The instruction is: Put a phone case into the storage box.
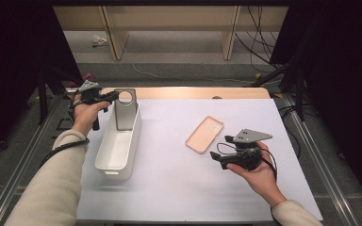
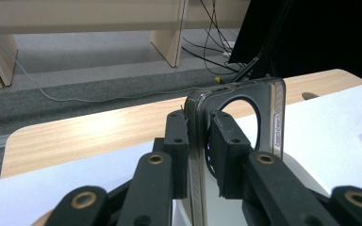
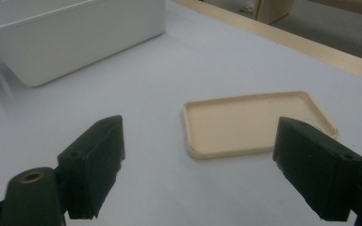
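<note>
A: Status of the left gripper [image 1: 107,97]?

B: Its jaws pinch the grey phone case [image 1: 124,109] by the top edge, beside the round camera opening. The case stands upright inside the far end of the white bin [image 1: 119,146].

A: Recommended procedure?

B: Lower the case until its bottom edge bears on the bin floor, then release; opening early would probably let it tip against the wall. The left hand [image 1: 86,113] is raised at the bin's far left corner, gripper level, pointing across the rim.

A: And the right gripper [image 1: 219,147]?

B: Jaws spread wide, nothing between them, aimed at the beige phone case [image 1: 204,134] lying flat on the white mat [image 1: 179,179], near but apart.
</note>
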